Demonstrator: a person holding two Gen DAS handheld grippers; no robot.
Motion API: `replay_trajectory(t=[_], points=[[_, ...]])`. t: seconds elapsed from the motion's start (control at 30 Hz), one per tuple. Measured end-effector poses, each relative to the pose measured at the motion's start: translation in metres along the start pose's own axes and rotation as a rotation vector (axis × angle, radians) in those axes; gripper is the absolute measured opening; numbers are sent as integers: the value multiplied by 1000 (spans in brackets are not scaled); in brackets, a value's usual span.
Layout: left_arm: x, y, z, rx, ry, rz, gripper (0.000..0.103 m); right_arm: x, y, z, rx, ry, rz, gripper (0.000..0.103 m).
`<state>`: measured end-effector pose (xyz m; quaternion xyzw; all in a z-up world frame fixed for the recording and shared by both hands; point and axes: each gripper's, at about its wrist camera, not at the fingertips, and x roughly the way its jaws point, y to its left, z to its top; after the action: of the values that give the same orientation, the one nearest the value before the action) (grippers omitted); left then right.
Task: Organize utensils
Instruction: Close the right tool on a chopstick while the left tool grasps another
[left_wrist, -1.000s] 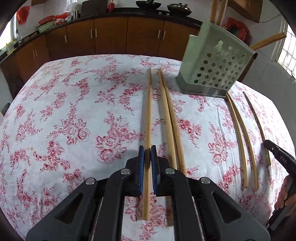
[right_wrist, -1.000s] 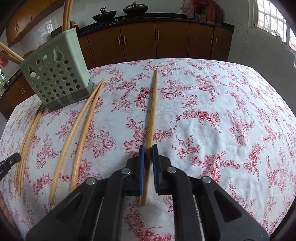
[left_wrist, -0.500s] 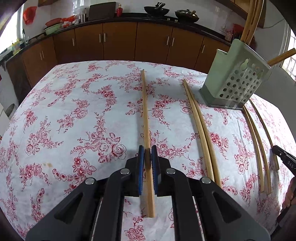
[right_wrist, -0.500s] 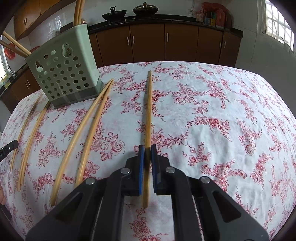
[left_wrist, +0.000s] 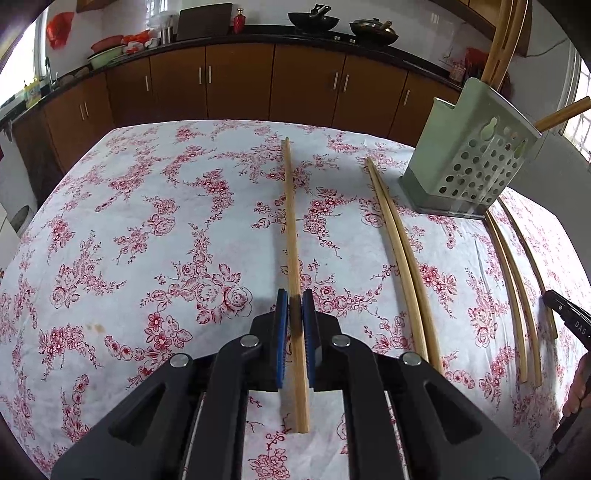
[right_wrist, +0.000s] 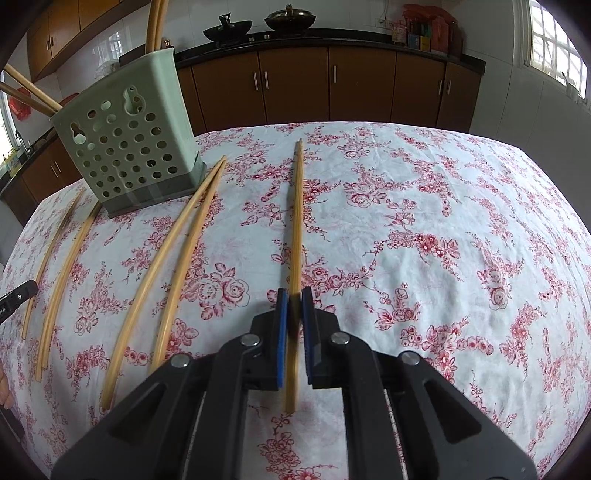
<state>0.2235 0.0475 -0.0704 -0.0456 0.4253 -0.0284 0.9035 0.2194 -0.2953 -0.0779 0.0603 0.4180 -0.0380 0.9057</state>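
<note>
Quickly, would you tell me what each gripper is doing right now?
Left gripper: shut on a chopstick.
Right gripper: shut on another chopstick.

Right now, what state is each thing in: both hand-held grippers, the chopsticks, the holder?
Left hand-held gripper: shut on a chopstick.
Right hand-held gripper: shut on another chopstick.
Pair beside holder: lying loose on the cloth.
Three more beyond it: lying loose.
Holder: upright on the table, chopsticks already standing in it.
</note>
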Motion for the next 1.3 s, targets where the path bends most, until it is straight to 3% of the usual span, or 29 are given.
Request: replay_trajectory(t=[0.77, 1.3], points=[[0, 0, 0, 5, 0, 4, 9, 0, 1, 0, -2, 0, -3, 10], [-13, -15, -20, 65, 4, 67, 15, -8, 4, -8, -15, 2, -23, 10]])
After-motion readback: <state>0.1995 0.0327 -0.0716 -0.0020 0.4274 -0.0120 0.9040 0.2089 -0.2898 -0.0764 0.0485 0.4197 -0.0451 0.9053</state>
